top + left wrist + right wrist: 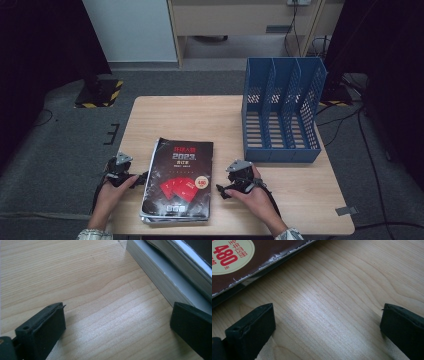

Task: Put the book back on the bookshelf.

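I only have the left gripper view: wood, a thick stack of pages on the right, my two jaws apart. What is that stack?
Observer: It is the book stack, topped by a black cover with red print, lying flat at the table's near edge.
Operator: Where is the other gripper?
Observer: The right gripper rests on the table, right of the stack, jaws open and holding nothing.
Operator: Anything else on the table?
Observer: A blue file rack with three slots stands at the far right, with no books in it.
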{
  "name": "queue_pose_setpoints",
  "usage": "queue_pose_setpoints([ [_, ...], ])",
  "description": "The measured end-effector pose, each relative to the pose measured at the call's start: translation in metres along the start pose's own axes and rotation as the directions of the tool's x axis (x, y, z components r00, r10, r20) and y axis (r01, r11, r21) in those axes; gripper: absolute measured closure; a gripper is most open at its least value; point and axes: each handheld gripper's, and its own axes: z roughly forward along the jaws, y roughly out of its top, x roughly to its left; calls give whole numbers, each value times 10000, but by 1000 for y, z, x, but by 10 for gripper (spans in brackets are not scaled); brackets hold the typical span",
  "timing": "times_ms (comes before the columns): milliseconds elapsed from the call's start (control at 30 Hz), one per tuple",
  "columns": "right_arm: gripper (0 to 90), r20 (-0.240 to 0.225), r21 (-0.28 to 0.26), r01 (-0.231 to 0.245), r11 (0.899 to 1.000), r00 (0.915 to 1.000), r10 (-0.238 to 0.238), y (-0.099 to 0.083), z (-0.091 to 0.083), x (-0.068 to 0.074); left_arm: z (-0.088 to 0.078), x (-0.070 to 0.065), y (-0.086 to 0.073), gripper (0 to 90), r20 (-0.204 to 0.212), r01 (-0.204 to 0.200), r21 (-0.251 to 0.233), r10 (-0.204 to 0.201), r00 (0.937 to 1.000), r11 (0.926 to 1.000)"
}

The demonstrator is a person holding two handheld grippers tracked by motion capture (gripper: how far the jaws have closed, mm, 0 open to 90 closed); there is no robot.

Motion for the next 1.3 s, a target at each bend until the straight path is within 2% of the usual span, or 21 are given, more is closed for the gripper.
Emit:
queue_pose_setpoints([
  [100,5,-5,-2,0,10000,10000,0,0,0,0,0,0,0,1,176,-174,-51,175,9997,9998],
  [167,7,-47,50,34,10000,10000,-34,0,-1,0,-4,-1,1,61,365,-274,-23,275,9990,9996],
  [367,7,-39,14,32,10000,10000,-32,0,0,0,-26,-5,5,60,183,-212,-432,220,9996,9988],
  [433,7,-17,10,31,10000,10000,-31,0,0,0,-33,-7,7,65,-55,-113,-602,110,9999,9981],
  [567,9,-40,18,35,10000,10000,-35,0,-1,0,-47,-8,9,72,99,477,-1342,-468,9989,9898],
  [633,11,-25,19,67,10000,10000,-67,-1,-1,-1,-54,-12,8,85,22,439,-1504,-441,9990,9876],
  [700,11,-28,16,56,10000,10000,-56,-1,-1,-1,-58,-17,7,93,175,401,-1517,-379,9991,9876],
  [800,11,-20,17,66,10000,10000,-66,-1,-1,-1,-64,-26,7,94,57,170,-1563,-163,9999,9876],
  [833,10,-22,19,71,10000,10000,-71,-1,-1,0,-64,-28,8,94,89,147,-1623,-135,9999,9866],
  [900,11,-22,17,71,10000,10000,-71,-1,-1,0,-61,-33,10,94,613,342,-1781,-236,9978,9834],
  [933,11,-23,19,74,10000,10000,-74,-1,-1,0,-60,-36,11,95,730,304,-1821,-173,9972,9828],
  [1067,11,-15,20,70,10000,10000,-70,-1,-1,0,-57,-45,15,93,244,-261,-1830,310,9992,9828],
  [1300,18,6,-10,38,10000,10000,-38,-1,-1,0,-52,-55,19,89,317,-589,-1676,651,9974,9841],
])
